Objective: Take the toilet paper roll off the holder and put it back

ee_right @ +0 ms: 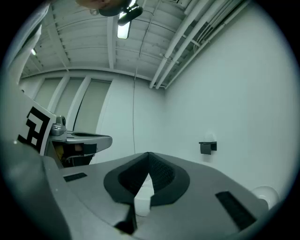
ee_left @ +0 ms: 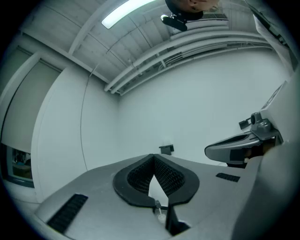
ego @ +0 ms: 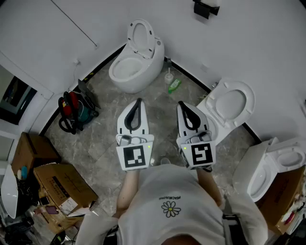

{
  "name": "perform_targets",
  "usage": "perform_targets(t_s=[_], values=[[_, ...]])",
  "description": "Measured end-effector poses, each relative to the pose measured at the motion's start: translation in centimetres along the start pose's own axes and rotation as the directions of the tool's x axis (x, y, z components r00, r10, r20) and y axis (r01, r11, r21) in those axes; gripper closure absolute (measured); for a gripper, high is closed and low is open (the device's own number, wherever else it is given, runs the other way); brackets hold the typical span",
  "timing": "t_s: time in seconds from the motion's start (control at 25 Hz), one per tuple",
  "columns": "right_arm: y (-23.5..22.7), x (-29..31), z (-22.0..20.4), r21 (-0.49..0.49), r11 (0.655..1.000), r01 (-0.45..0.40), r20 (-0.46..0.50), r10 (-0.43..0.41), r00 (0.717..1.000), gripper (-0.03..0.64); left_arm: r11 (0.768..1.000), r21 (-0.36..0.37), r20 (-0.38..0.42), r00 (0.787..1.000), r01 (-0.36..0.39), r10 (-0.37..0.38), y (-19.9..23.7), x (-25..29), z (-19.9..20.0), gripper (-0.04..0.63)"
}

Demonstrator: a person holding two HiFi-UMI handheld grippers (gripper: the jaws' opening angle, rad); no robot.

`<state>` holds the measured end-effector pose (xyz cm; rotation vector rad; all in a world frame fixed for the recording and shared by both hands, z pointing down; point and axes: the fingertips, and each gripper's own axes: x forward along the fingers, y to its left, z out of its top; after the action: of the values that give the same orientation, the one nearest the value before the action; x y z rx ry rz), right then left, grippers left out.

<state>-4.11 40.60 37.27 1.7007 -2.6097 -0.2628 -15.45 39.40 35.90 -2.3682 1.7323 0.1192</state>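
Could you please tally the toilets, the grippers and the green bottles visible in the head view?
Toilets: 3 (far toilet, middle toilet, near toilet)
Grippers: 2 (left gripper, right gripper)
Green bottles: 1 (green bottle)
Total: 6

Wall holder (ego: 206, 8) far back; probable bottle (ego: 174, 86) between left toilet (ego: 136, 60), middle toilet (ego: 229, 107); boxes (ego: 62, 184) far left.

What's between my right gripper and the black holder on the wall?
Nothing visible at gripper height: the right gripper, jaws shut and empty, looks across open air to the holder. On the floor, a toilet and a green bottle sit near that line.
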Motion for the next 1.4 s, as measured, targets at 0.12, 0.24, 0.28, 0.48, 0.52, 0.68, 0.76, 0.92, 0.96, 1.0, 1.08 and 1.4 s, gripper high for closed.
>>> perform_targets(t_s=[0.12, 0.24, 0.28, 0.48, 0.52, 0.68, 0.76, 0.92, 0.96, 1.0, 1.08, 1.4], values=[[-0.1, 0.3, -0.2, 0.012, 1.000, -0.011, -0.007, 0.012, 1.000, 0.607, 1.000, -0.005, -0.002, 1.000, -0.004, 0.004, 0.1, 0.4, 0.0, 0.578], [-0.2, 0.5, -0.8, 0.032, 0.999, -0.018, -0.013, 0.018, 1.000, 0.607, 1.000, 0.005, 0.005, 1.000, -0.004, 0.004, 0.2, 0.7, 0.1, 0.578], [-0.2, 0.6, -1.0, 0.039, 0.999, -0.022, -0.017, 0.022, 1.000, 0.607, 1.000, 0.007, 0.005, 1.000, -0.004, 0.004, 0.2, 0.9, 0.1, 0.578], [-1.1, 1.3, -1.1, 0.057, 0.998, -0.030, -0.027, 0.031, 0.999, 0.607, 1.000, -0.008, 0.013, 1.000, -0.006, 0.006, 0.1, 1.9, 0.2, 0.578], [-1.5, 1.5, -1.3, 0.077, 0.997, -0.024, -0.025, 0.026, 0.999, 0.607, 1.000, -0.007, 0.016, 1.000, -0.005, 0.005, 0.0, 2.1, 0.3, 0.578], [-2.3, 1.9, -2.0, 0.134, 0.990, -0.034, -0.018, 0.037, 0.999, 0.607, 1.000, -0.018, 0.017, 1.000, -0.007, 0.007, -0.4, 2.4, 0.1, 0.578], [-2.3, 2.2, -2.5, 0.116, 0.992, -0.041, -0.035, 0.045, 0.998, 0.607, 1.000, -0.025, -0.005, 1.000, -0.013, 0.013, -0.3, 2.2, -0.5, 0.578], [-1.7, 2.9, -3.2, 0.089, 0.992, -0.091, -0.044, 0.095, 0.994, 0.607, 0.999, -0.038, -0.038, 0.999, -0.028, 0.027, 0.7, 2.6, -1.8, 0.578], [-1.6, 3.1, -3.3, 0.104, 0.989, -0.108, -0.040, 0.112, 0.993, 0.607, 0.999, -0.045, -0.043, 0.999, -0.031, 0.029, 0.9, 2.9, -2.1, 0.578], [-1.8, 3.3, -3.5, 0.123, 0.985, -0.120, -0.036, 0.125, 0.991, 0.607, 0.998, -0.052, -0.045, 0.999, -0.032, 0.030, 1.0, 3.3, -2.4, 0.578], [-2.5, 4.0, -4.1, 0.142, 0.983, -0.115, -0.039, 0.122, 0.992, 0.607, 0.997, -0.071, -0.038, 0.999, -0.026, 0.023, 1.2, 4.7, -2.7, 0.578], [-6.7, 9.8, -5.8, 0.053, 0.999, -0.011, -0.075, 0.015, 0.997, 0.607, 0.994, -0.087, 0.001, 0.998, 0.063, -0.063, 0.7, 12.7, -3.2, 0.578]])
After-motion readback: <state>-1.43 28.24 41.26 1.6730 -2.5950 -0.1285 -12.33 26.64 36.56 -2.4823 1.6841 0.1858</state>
